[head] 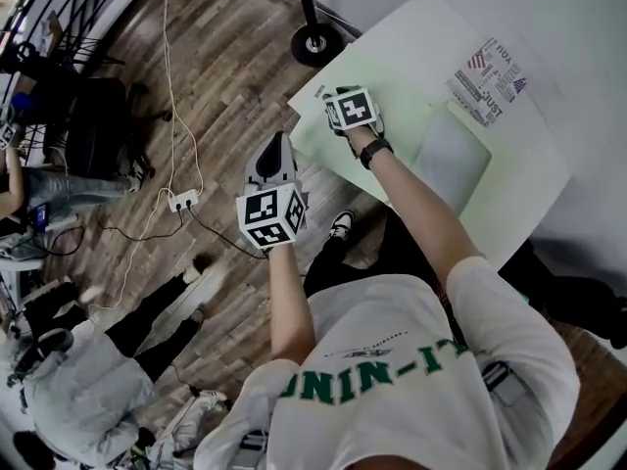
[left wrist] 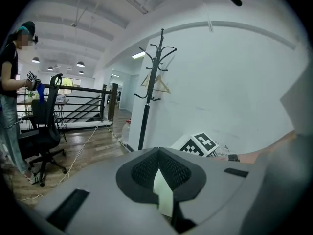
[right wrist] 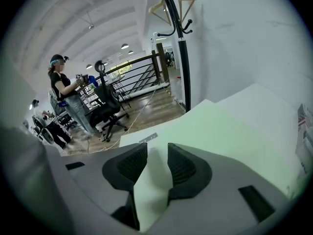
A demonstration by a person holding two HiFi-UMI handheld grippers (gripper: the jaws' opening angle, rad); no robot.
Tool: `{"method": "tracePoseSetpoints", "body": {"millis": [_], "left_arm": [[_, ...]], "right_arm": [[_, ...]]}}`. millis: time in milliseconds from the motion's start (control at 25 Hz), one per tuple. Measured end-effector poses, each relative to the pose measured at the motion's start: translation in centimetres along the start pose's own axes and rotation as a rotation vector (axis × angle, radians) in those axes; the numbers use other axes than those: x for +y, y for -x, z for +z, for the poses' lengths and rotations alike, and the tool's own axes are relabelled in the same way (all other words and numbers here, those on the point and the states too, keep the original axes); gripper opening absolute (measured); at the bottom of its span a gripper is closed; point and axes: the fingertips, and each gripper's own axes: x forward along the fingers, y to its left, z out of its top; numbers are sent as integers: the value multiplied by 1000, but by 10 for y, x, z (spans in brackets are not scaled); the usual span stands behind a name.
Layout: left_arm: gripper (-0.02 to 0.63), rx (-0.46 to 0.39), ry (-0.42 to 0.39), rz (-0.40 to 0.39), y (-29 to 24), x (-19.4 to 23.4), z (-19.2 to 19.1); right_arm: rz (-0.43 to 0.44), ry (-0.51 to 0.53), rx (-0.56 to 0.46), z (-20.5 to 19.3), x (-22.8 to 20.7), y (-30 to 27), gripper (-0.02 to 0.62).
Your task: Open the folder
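Observation:
A pale green folder [head: 392, 135] lies shut and flat on the white table [head: 534, 164]. My right gripper [head: 343, 96] points steeply down at the folder's far left corner. In the right gripper view [right wrist: 157, 148] its jaws stand a finger's width apart, with the folder [right wrist: 220, 131] showing in the gap and no pad seen pressing on it. My left gripper [head: 278, 140] hangs beside the table's left edge, over the wooden floor. Its fingertips [left wrist: 159, 153] meet; a pale green strip shows in the slit behind them, and I cannot tell whether it is held.
A grey sheet [head: 453, 157] and a printed paper [head: 490, 81] lie on the table beyond the folder. A coat stand [head: 315, 42] rises just past the table's corner. On the floor are cables and a power strip [head: 183, 201]. People and an office chair [left wrist: 41, 131] are at the left.

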Motion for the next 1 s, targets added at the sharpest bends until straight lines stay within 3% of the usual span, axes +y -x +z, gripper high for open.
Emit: {"method": "tracePoseSetpoints", "body": {"millis": [280, 640, 1000], "left_arm": [[14, -29, -29, -48, 3, -24, 17], [14, -91, -108, -182, 1, -76, 55], [14, -141, -213, -409, 10, -163, 82]], "right_arm": [[1, -9, -136, 32, -2, 59, 144], [-31, -179, -359, 35, -25, 161, 144], [-298, -278, -570, -10, -75, 303, 120]]}}
